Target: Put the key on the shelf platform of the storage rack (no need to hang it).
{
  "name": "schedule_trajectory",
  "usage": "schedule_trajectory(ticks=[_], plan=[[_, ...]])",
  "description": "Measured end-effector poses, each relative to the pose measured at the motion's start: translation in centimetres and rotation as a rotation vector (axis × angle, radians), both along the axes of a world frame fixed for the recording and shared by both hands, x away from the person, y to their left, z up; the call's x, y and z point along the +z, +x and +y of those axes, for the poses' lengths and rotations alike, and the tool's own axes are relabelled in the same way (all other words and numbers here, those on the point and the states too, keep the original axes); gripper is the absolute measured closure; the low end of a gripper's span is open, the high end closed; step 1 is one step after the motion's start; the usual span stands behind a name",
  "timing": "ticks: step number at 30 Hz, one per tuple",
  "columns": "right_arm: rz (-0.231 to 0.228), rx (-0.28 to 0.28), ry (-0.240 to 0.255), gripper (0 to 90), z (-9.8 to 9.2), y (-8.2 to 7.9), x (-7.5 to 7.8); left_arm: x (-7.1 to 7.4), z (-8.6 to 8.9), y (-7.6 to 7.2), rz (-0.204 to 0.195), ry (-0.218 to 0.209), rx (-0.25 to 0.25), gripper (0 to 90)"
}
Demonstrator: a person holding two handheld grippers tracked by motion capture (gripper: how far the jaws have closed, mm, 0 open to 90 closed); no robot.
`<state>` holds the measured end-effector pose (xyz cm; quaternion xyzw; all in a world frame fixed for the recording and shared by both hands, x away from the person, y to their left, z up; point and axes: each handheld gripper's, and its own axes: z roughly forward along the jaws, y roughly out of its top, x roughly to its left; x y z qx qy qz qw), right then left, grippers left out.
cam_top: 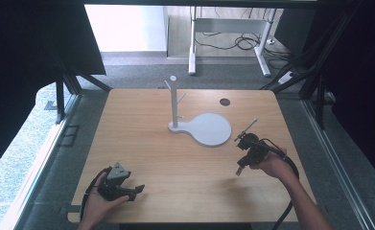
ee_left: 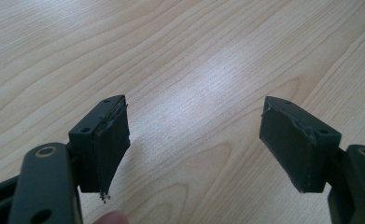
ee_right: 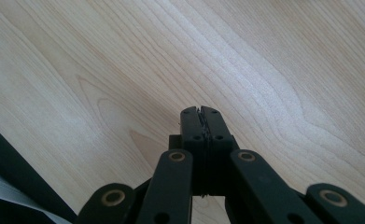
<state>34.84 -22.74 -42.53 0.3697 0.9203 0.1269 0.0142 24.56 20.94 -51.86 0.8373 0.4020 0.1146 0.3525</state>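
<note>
A white stand (cam_top: 175,103) with short pegs rises from a round white base (cam_top: 209,129) at the middle of the wooden table (cam_top: 146,143). My left gripper (cam_top: 136,190) rests low near the front left edge, held in a hand, its jaws wide apart with bare wood between them (ee_left: 194,144). My right gripper (cam_top: 240,168) hangs over the right side of the table, below and right of the white base, pointing down at the wood. Its two jaws are pressed together with nothing between them (ee_right: 201,114).
A dark round hole (cam_top: 225,101) sits in the tabletop at the back right. Black curtains and frame bars flank both sides. A white desk frame (cam_top: 228,33) with cables stands on the floor beyond the table. A table edge (ee_right: 17,177) crosses the right gripper view's lower left.
</note>
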Motion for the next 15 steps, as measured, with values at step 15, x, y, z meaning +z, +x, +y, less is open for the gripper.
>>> schedule_trajectory(ticks=[15], plan=[[-0.021,-0.012,0.01,90.0,-0.02,1.08,1.05,-0.03,-0.03,0.01,0.003,0.005,-0.002,24.5]])
